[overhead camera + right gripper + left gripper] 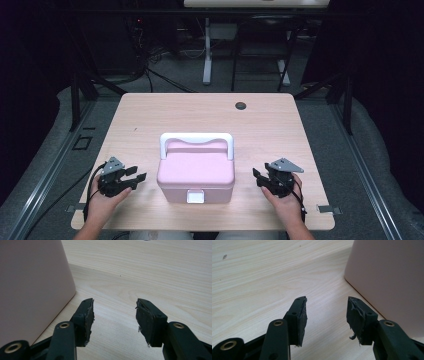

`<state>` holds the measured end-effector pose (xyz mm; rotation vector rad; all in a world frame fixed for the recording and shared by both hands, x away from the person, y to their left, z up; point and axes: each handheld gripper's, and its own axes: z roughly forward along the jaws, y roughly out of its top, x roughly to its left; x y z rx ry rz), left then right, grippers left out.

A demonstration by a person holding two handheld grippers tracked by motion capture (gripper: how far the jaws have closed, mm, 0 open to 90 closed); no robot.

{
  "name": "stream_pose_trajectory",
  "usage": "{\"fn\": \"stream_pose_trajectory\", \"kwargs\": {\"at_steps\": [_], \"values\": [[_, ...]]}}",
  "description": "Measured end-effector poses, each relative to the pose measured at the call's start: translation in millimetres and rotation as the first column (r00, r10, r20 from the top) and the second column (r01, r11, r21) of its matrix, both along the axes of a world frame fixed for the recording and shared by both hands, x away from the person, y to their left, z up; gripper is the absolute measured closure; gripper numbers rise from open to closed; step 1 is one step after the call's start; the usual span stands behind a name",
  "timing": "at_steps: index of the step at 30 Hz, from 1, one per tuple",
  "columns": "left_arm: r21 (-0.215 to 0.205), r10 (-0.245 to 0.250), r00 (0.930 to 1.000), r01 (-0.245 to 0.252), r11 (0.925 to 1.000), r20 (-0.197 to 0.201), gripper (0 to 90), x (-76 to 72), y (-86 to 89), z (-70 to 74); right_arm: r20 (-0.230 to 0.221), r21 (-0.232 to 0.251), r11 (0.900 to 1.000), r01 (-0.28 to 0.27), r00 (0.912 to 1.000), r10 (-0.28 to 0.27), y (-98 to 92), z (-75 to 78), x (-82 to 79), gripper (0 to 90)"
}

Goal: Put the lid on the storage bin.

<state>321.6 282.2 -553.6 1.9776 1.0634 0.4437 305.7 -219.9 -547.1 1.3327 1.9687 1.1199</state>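
Note:
A pink box with a white handle folded back on its lid and a white front latch stands near the front middle of the wooden table. My left gripper rests low to the box's left, open, with bare wood between its pads. My right gripper sits to the box's right, open too and holding nothing. In the left gripper view the box's pink wall rises at the right of the left gripper. In the right gripper view the pink wall stands left of the right gripper.
A dark round grommet sits near the table's far edge. Beyond the table are a white desk leg, black stands and cables on the floor. Metal rails run along both sides of the table.

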Motion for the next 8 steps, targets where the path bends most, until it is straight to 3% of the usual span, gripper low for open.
{"fn": "stream_pose_trajectory", "kwargs": {"at_steps": [3, 8], "values": [[-0.009, 0.010, 0.9999, -0.009, 0.9999, 0.014, 50.0, 1.3, 2.9, -0.8, -0.001, 0.010, 1.000, 0.010, 0.9999, -0.010, -2.4, 0.0, 0.5, 47.7], [-0.047, 0.019, 0.9996, -0.020, 0.9987, -0.021, 49.8, 3.1, 6.3, -0.9, -0.013, 0.024, 0.999, 0.024, 0.9996, -0.024, -6.3, -1.0, 2.6, 47.5]]}}
